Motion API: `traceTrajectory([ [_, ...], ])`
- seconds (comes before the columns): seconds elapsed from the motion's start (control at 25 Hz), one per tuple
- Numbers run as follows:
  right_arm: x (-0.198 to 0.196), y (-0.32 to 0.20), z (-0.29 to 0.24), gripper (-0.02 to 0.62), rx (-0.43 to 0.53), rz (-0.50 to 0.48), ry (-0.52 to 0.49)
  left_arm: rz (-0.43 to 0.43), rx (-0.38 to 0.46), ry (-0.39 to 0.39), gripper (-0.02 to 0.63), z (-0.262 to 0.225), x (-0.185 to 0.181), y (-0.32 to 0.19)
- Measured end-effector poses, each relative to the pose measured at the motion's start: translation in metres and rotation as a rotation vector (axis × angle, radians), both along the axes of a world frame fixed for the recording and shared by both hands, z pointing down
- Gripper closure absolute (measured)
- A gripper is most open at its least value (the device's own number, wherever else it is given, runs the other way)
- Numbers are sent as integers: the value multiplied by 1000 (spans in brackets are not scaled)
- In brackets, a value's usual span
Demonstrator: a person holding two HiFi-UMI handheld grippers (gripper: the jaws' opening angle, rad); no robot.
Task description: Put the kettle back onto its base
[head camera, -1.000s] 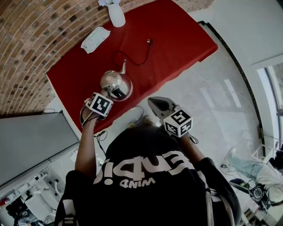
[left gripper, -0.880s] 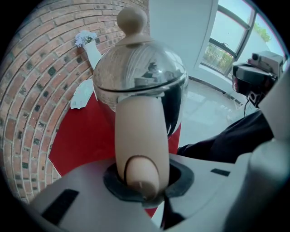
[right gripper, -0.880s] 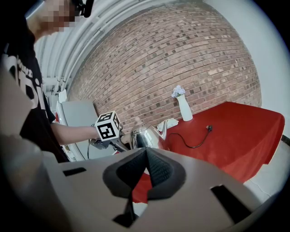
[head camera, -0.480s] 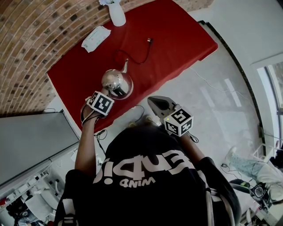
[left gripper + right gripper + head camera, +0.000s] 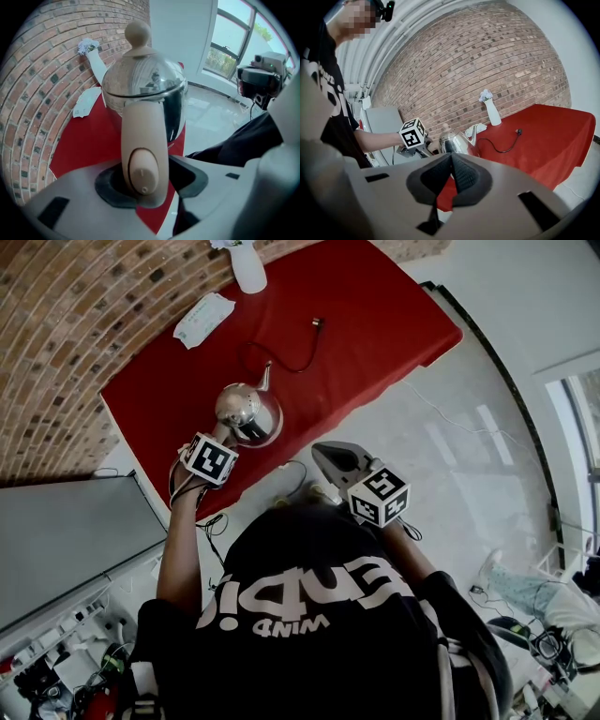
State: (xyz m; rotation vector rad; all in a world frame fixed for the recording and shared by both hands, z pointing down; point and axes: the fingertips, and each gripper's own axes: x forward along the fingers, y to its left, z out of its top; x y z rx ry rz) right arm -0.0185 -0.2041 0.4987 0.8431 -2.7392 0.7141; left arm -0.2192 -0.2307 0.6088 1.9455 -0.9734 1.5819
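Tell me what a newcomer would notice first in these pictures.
The shiny steel kettle stands out first, near the front edge of the bright red tablecloth below a brick wall. The left tongs point down over it with its beige handle between their jaws, which are opening. The right tongs, shut and empty, hang clear of the tablecloth's front edge.
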Motion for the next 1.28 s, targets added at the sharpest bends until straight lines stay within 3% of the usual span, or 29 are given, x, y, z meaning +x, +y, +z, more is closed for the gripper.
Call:
traceTrajectory([
  [0.16, 2, 2, -2, 572, -2, -18, -3, -38, 52, 13, 391, -14, -6, -3],
  [0.28, 5, 3, -1, 572, -2, -33, -3, -79, 42, 46, 387, -21, -6, 4],
  [0.64, 1, 0, 5, 572, -26, -163, -4, -147, 132, 20, 391, -84, -5, 20],
  [0.8, 0, 5, 8, 572, -36, -193, 13, -167, 183, 74, 573, -111, 4, 36],
  [1.04, 1, 27, 15, 572, -40, -182, 45, -161, 171, 236, 597, -120, 27, 78],
  [1.28, -13, 99, 19, 572, -28, -184, 67, -171, 180, 382, 598, -117, 35, 169],
])
